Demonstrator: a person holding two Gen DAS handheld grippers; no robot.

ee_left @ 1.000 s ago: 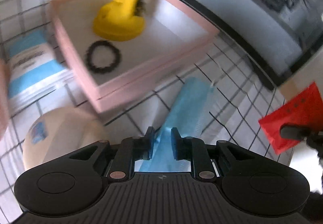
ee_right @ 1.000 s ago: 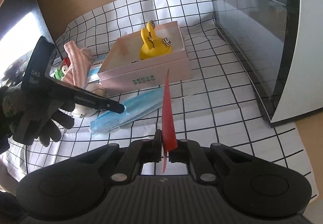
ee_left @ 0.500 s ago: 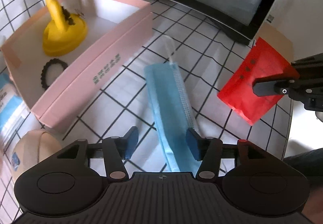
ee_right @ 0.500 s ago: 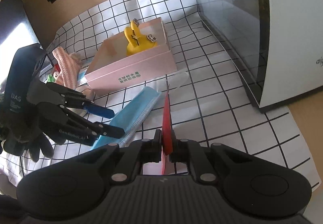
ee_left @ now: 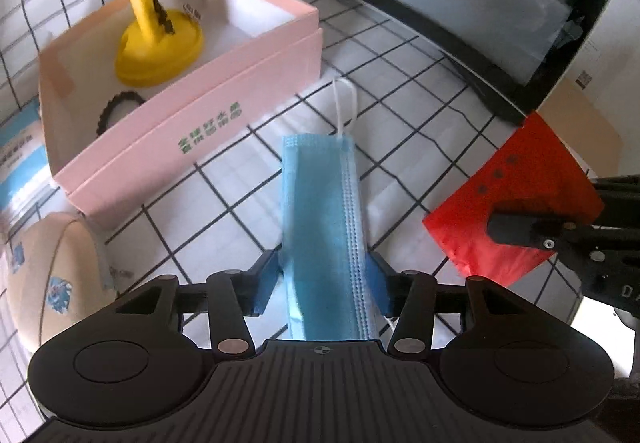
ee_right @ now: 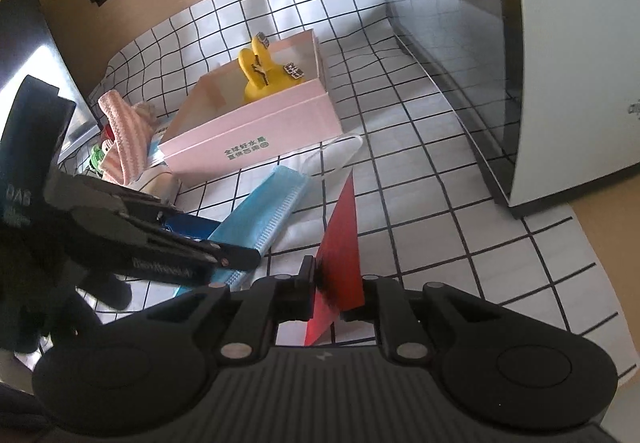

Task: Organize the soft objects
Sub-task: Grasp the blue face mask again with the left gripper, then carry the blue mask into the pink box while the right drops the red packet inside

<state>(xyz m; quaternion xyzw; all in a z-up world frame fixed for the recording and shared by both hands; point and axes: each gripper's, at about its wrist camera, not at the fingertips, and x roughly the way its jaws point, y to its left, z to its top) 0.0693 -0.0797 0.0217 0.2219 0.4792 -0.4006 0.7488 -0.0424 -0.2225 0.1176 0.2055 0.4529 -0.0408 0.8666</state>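
Blue pleats of a folded face mask point(ee_left: 324, 219) lie on the checked cloth point(ee_left: 404, 55) just in front of the pink box point(ee_left: 192, 131), running between the spread fingers of my left gripper point(ee_left: 322, 279). My right gripper point(ee_right: 335, 287) pinches a red envelope point(ee_right: 344, 239) edge-on beside the mask.
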